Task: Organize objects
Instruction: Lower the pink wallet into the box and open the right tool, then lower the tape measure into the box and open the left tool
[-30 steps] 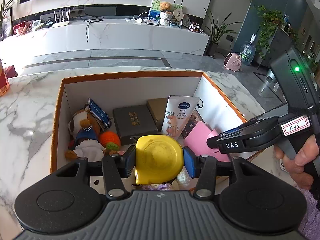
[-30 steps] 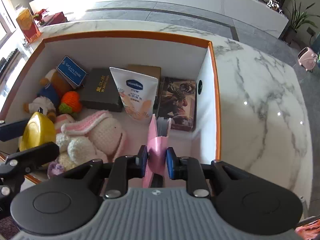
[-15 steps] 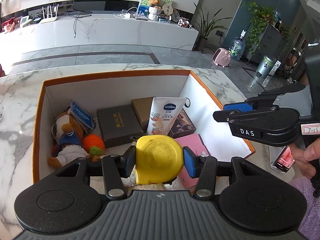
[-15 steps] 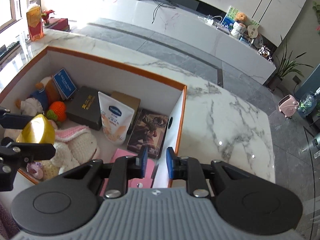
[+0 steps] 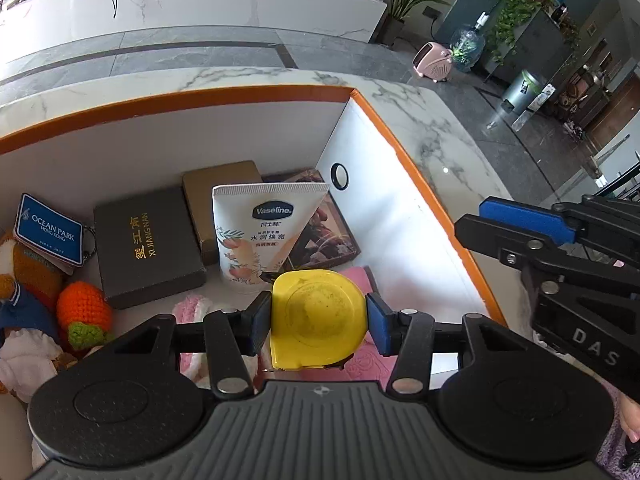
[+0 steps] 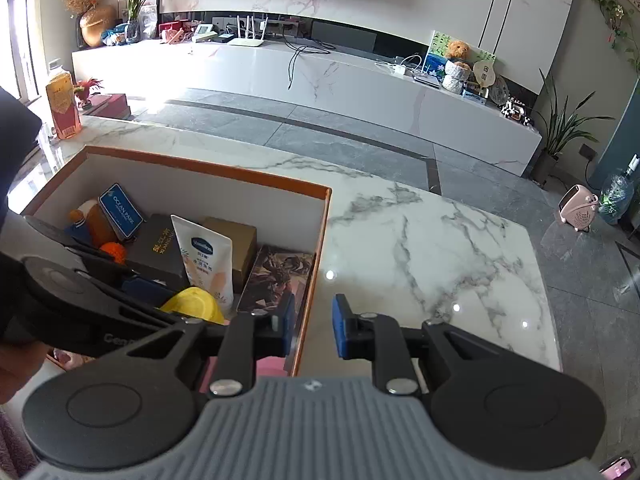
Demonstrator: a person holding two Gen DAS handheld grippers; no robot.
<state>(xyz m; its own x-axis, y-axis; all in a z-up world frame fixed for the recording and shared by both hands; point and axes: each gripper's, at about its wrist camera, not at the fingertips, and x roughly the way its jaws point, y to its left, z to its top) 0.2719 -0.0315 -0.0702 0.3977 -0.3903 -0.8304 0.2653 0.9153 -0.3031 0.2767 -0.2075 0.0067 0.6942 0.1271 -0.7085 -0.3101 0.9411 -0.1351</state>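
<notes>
My left gripper (image 5: 318, 322) is shut on a yellow tape measure (image 5: 318, 316) and holds it over the near right part of the orange-rimmed white box (image 5: 420, 168). Under it a pink wallet (image 5: 368, 360) lies on the box floor. My right gripper (image 6: 312, 326) is open with nothing between its blue pads and hangs above the box's right wall (image 6: 316, 264). In the left wrist view the right gripper (image 5: 516, 236) shows at the right, outside the box. The tape measure (image 6: 192, 304) also shows in the right wrist view.
In the box stand a Vaseline tube (image 5: 264, 236), a dark gift box (image 5: 148, 248), a brown box (image 5: 224, 184), a picture card (image 5: 324, 236), a blue Ocean Park tag (image 5: 50, 228) and crochet toys (image 5: 84, 312). Marble tabletop (image 6: 440, 260) spreads to the right.
The right gripper let go of the pink wallet inside the box, then rose and drew back over the right wall. The left gripper carried the tape measure right and lower into the box.
</notes>
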